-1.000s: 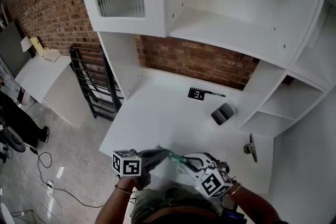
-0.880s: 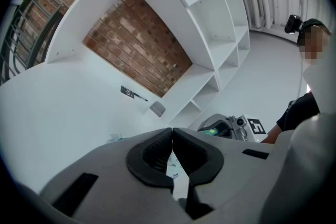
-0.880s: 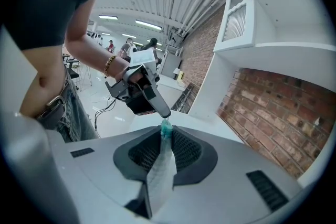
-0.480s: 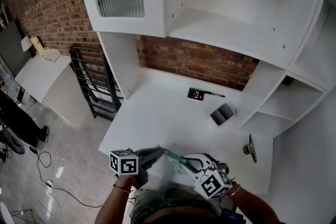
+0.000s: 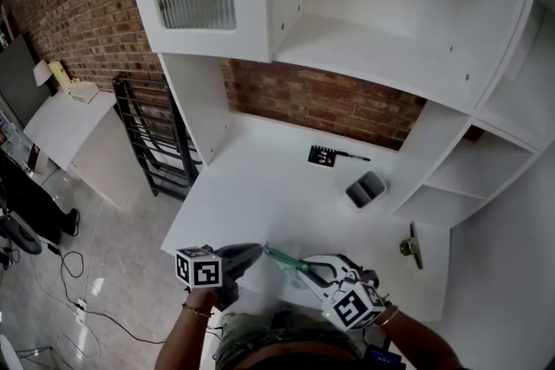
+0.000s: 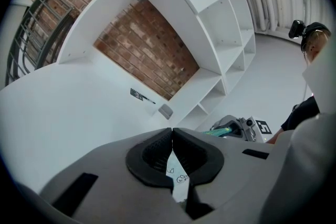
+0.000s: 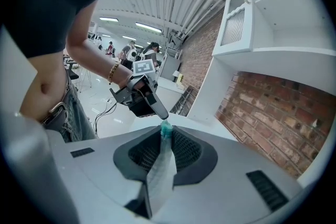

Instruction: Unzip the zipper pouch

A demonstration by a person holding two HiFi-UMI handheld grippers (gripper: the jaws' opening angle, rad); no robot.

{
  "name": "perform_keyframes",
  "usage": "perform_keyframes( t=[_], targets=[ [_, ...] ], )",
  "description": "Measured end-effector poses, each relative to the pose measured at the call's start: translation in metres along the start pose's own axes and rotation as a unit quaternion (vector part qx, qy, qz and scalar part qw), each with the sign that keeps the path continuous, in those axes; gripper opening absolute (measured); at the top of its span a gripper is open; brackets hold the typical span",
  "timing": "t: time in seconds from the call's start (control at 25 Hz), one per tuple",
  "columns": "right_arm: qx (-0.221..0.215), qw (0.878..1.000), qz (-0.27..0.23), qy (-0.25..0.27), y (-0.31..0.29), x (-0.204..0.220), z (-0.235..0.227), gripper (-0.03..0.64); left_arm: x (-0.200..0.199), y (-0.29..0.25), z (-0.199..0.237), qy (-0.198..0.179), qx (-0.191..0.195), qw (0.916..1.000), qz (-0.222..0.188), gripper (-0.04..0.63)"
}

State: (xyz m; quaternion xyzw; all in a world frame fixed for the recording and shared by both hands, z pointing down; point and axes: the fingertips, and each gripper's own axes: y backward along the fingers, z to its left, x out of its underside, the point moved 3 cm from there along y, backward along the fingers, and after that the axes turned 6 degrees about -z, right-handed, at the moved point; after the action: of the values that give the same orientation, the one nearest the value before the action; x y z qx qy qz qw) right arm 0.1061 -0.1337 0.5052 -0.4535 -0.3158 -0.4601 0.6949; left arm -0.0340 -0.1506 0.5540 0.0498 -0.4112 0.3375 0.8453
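Since a second ago the left tongs [image 5: 257,249] have slid a little to the left across the head view, away from the right tongs [image 5: 305,269], which have kept their place. Both are held low over the near edge of the table [image 5: 260,186], close to the person's body.

The zipper pouch [image 5: 286,259] hangs in the air between the two tongs, touching neither the table nor anything on it. Its green zip line runs from the tip of the left tongs down and right into the right tongs.

In the left gripper view the jaws are clenched with no gap, pinching a thin pale strip with small printed marks at the pouch's end. Whether that strip is the pull tab or the pouch's edge cannot be told.

In the right gripper view the jaws stand a little apart and grasp the translucent sheet of the pouch on edge. Its teal zip end pokes out just past the tips, where the tip of the left tongs meets it.

Farther out on the table a metal bracket [image 5: 410,244] lies to the right. Beyond it are a small grey bin [image 5: 365,188] and a black marker card [image 5: 323,155]. Behind them stand a brick wall [image 5: 329,104] and white shelving [image 5: 390,56].
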Motion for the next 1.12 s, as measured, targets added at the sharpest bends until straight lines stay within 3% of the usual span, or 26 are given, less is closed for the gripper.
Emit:
perform_keyframes(
  t=[0.76, 1.12],
  targets=[
    [0.0, 1.0, -0.006, 0.021, 0.002, -0.008, 0.002, 0.052, 0.001, 0.002, 0.013, 0.007, -0.019, 0.9997, -0.016, 0.005],
    [0.001, 1.0, -0.01, 0.002, 0.003, -0.004, 0.002, 0.052, 0.003, 0.005, 0.024, 0.005, -0.037, 0.9992, -0.018, 0.005]
  ],
)
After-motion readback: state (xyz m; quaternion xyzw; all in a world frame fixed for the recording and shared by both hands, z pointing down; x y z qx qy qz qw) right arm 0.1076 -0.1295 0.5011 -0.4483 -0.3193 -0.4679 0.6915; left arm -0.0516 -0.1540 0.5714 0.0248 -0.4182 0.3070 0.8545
